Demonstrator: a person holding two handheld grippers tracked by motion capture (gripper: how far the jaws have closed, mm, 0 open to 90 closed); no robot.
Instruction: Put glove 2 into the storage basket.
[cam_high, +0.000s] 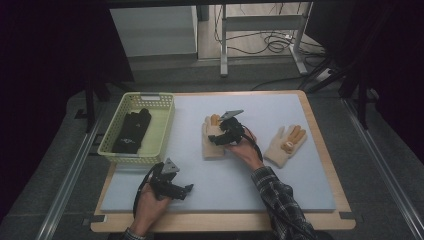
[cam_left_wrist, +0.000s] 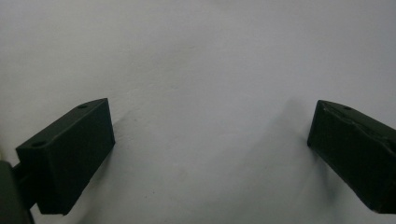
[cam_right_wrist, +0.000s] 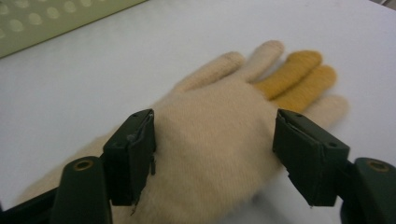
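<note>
Right gripper (cam_right_wrist: 215, 154) spread wide astride cream knitted glove (cam_right_wrist: 219, 135), poised to pinch; left gripper (cam_left_wrist: 210, 154) gaping, empty, parked at bench's (cam_high: 280, 185) seven o'clock.

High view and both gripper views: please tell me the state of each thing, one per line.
Left gripper: open, over bare mat, holds nothing.
Right gripper: open, jaws on either side of the cream glove, not closed.
Cream glove: flat on the mat.
Second cream glove: flat, right of it, untouched.
Basket: upright.
Black gloves: lying inside the basket.
</note>
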